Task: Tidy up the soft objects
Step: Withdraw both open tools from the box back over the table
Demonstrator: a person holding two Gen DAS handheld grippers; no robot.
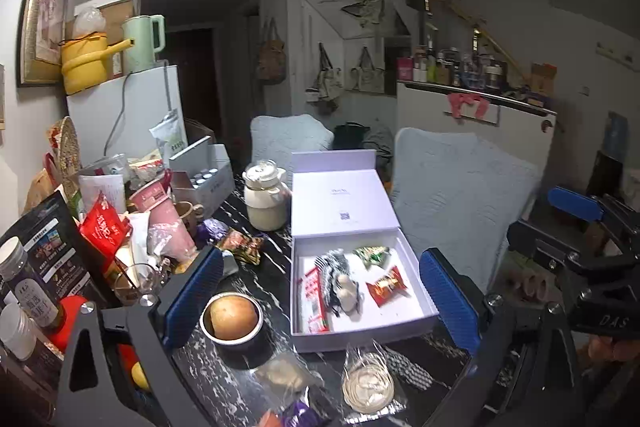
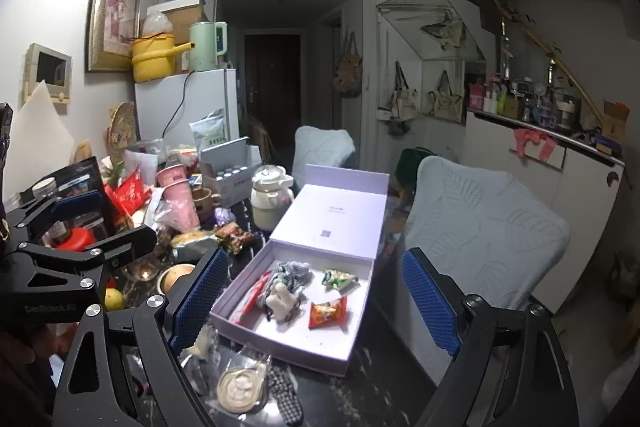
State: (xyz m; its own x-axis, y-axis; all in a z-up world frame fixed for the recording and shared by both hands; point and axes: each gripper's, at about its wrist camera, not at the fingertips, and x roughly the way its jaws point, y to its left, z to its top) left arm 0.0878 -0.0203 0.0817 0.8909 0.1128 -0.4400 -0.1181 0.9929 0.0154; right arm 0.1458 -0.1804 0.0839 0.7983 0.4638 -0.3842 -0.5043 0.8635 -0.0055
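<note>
open box (image 1: 362, 341), both grippers (image 1: 320, 297) spread, empty

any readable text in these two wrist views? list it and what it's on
"DAS" – embossed on the black body of the right hand-held gripper, seen at the right edge of the left wrist view.
Black body of the left hand-held gripper: embossed wording, too blurred to read.
White box lid: small print and a QR-like square, too small to read.
Dark jar label, red packet, black brochure: print visible, illegible.
</note>
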